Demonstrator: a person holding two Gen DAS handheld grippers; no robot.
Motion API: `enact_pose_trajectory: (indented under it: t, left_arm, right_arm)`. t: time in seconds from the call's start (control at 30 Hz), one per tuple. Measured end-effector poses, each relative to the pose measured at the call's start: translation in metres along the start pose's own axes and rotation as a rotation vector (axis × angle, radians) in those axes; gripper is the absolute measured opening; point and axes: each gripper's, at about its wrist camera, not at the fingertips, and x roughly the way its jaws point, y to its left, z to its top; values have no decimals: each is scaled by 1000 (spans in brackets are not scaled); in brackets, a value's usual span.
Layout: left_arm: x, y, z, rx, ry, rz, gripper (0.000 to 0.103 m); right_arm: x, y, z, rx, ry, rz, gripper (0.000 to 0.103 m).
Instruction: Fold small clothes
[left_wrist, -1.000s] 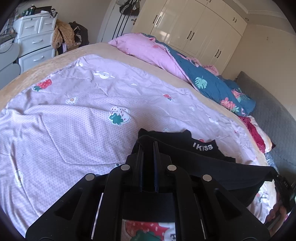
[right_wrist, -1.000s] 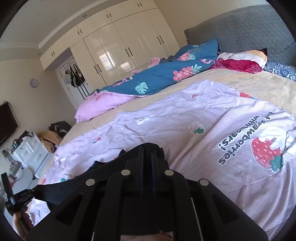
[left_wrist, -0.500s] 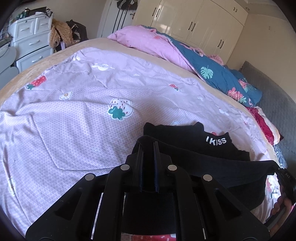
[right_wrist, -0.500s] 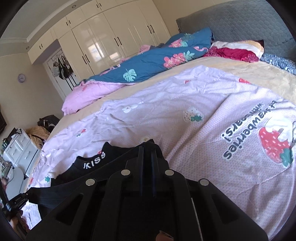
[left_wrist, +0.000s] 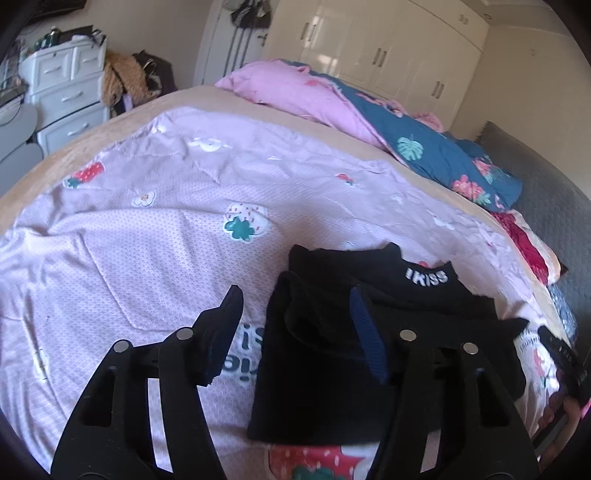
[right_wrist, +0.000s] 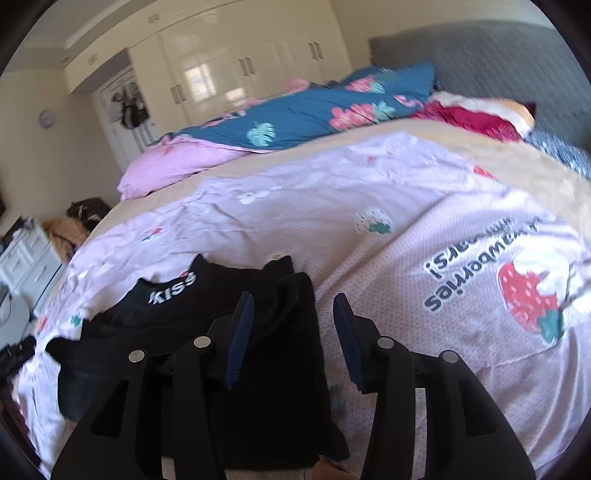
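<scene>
A small black garment (left_wrist: 332, 369) with a white "KISS" waistband (left_wrist: 426, 277) lies folded over on the pink strawberry-print sheet (left_wrist: 147, 258). My left gripper (left_wrist: 295, 317) hovers over its left edge. Its jaws are opening, and the cloth's corner sits loose between them with neither pad pressing it. My right gripper (right_wrist: 295, 325) stands over the garment's (right_wrist: 266, 376) right edge. Its jaws are opening too, and the left fingertip (right_wrist: 242, 328) is above the cloth. The waistband (right_wrist: 173, 290) shows at the left in the right wrist view. In the left wrist view the right gripper (left_wrist: 565, 354) and a hand are at the right margin.
A pink and blue flowered duvet (left_wrist: 369, 122) is bunched along the bed's far side, with a red pillow (right_wrist: 472, 118) by the grey headboard (right_wrist: 480, 55). White drawers (left_wrist: 62, 92) and piled clothes stand past the bed's left end. White wardrobes (left_wrist: 388, 48) line the far wall.
Both grippers were shut on the black garment's edge, holding it stretched between them. Now both have opened and let go, and the cloth lies folded on the sheet.
</scene>
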Motion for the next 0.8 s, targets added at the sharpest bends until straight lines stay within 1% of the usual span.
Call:
enact_pose_trajectory:
  t: [0.03,0.07,0.1,0.13,0.17,0.2,0.27,0.37,0.43,0.53,0.67,0.8]
  left_arm:
    - [-4,-5,-5,25,4,-6,52]
    - [-6,-8,-9,46,15,-8,51]
    - [-6,-13,-14,71,35,-12,39]
    - [-4,-19,-21,97,63,-23,18]
    - [0,-22,-25,106,84,-34,9]
    - [8,-27,-30,118,122,-49,1]
    - [23,-33,-38,148,169,-36,1]
    - [46,-36,-45,172,217,1,1]
    - [53,-37,-46,179,215,17,1]
    - [65,-39,-39,179,198,42,1]
    - [88,-34,-29,129,204,50,1]
    - [100,-36,-13,103,191,47,1]
  right_arm:
    - [-3,4,-2,-30,8,27,42]
    - [-4,8,-3,-56,22,48,32]
    - [-4,11,-4,-78,35,64,15]
    - [-3,16,-7,-111,57,81,10]
    - [-2,21,-10,-128,74,84,9]
    - [2,26,-13,-154,104,87,8]
    - [10,34,-20,-189,151,74,7]
    - [27,38,-30,-210,214,15,7]
    - [38,36,-31,-199,237,-11,7]
    - [59,37,-26,-194,255,-25,7]
    - [89,44,-17,-191,279,-29,7]
    - [107,48,-2,-160,257,-35,7]
